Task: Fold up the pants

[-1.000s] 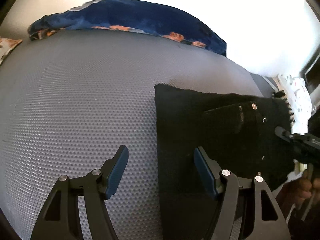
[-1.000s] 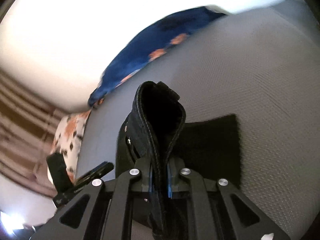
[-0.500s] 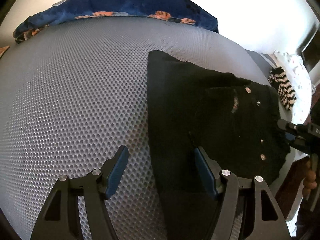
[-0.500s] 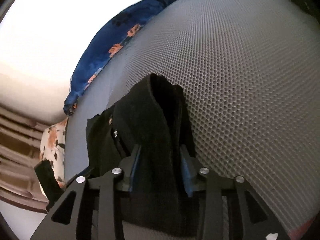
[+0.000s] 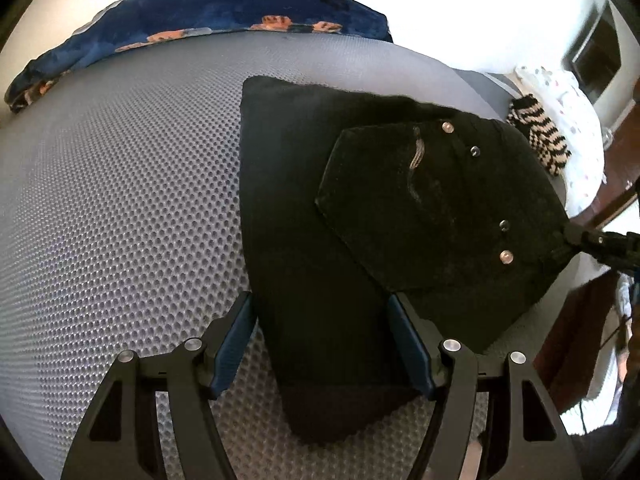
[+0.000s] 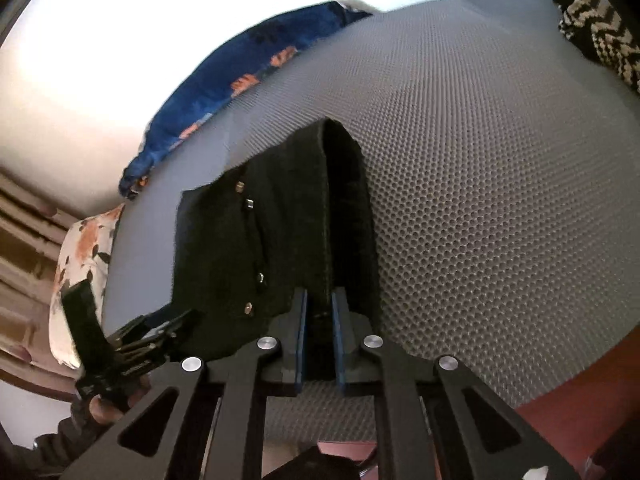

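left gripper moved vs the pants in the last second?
Yes. The left gripper has shifted right: the black pants edge now lies between its open fingers, with more gray mattress behind.

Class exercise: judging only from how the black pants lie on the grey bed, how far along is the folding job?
Done: the pants already lie doubled into a compact stack on the bed, back pocket on top. In hand: the right claw, jaws just closed again, pinches the raised waistband edge; the left claw hangs open over the near end. Left: lay that edge flat and perhaps fold once more.
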